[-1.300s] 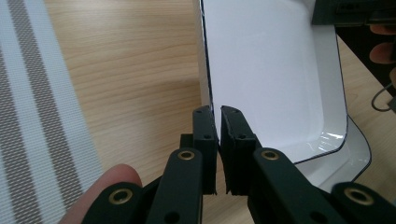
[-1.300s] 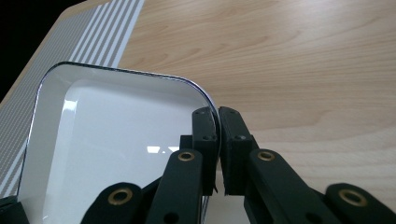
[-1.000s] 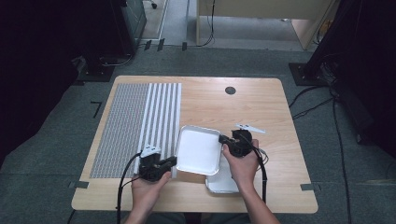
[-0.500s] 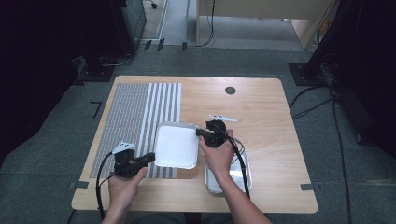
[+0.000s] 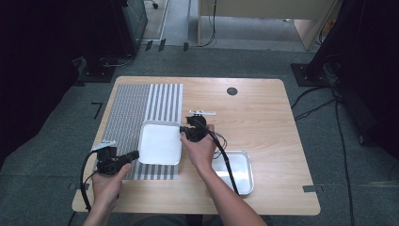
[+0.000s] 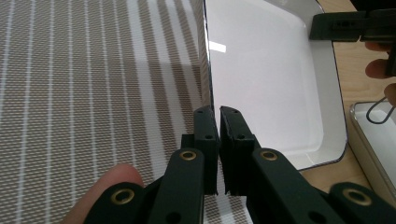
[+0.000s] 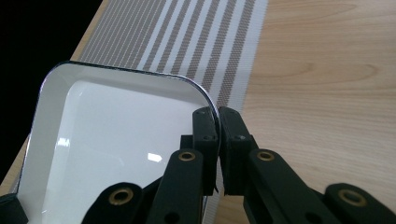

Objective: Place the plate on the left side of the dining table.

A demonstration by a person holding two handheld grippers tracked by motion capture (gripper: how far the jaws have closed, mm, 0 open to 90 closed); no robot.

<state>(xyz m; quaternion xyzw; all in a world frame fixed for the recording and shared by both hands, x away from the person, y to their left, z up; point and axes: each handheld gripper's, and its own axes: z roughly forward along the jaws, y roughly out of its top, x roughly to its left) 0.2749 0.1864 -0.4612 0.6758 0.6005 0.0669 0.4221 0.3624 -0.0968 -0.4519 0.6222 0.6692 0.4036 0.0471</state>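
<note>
Presently, a white tray (image 5: 160, 143) is held by its rim between two hand-held grippers above the striped placemat (image 5: 141, 113) on the wooden table (image 5: 263, 113). The left gripper (image 5: 134, 154) is seen at the near left corner of the tray in the high view. In the left gripper view its black jaws are pressed nearly together, and the thin left edge of the white tray (image 6: 271, 84) is caught between them. The right gripper (image 5: 183, 133) is placed at the far right corner of the tray. In the right gripper view its jaws are also closed narrowly, and the rounded corner of the white tray (image 7: 116, 135) is clamped between them. The tray is shown empty, with a shiny white inside and a dark rim. It lies over the right part of the striped placemat, and its right edge reaches over the bare wood. A second metal tray (image 5: 237, 172) is seen on the table near the front right, well apart from the white one and partly covered by the person's right forearm. A small dark round mark (image 5: 232, 91) is visible at the far side of the table.
</note>
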